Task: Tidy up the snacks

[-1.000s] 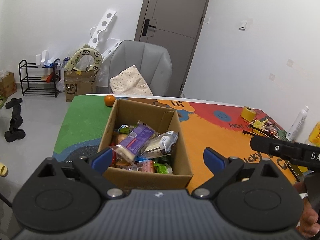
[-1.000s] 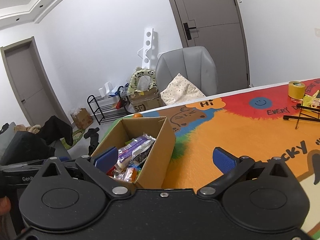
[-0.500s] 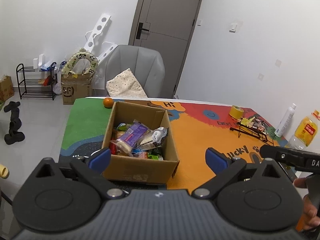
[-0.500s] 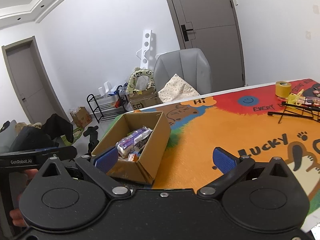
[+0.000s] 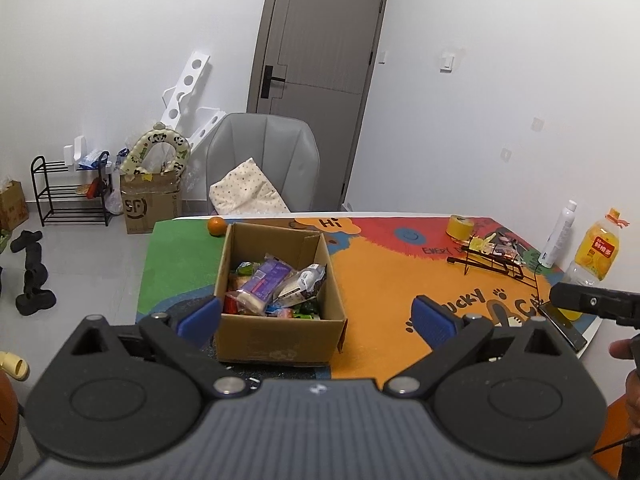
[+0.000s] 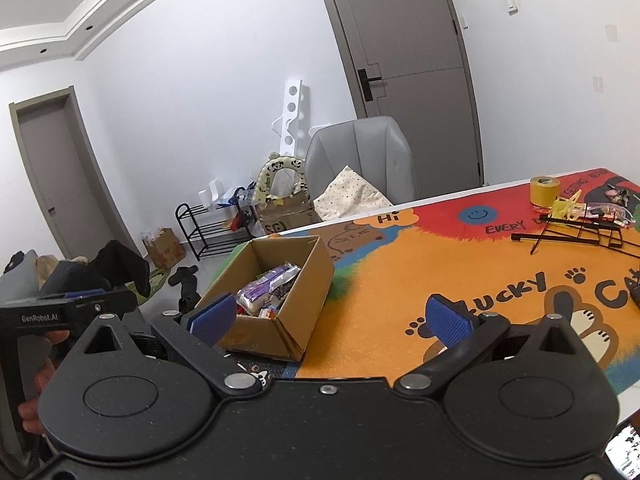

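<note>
The room is bright and evenly lit with soft, white, diffuse light, so shadows are faint, only a thin dark strip under the cardboard box [image 5: 280,336] and along the wire rack [image 6: 576,236]. Both fisheye views bend straight lines hard at the edges, the door [image 5: 316,92] and ceiling moulding [image 6: 120,12] curving, with dark corners. No glare; the near gripper bodies look slightly soft.

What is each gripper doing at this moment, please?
Left gripper: open, holding nothing, held back from the cardboard box.
Right gripper: open, holding nothing.
</note>
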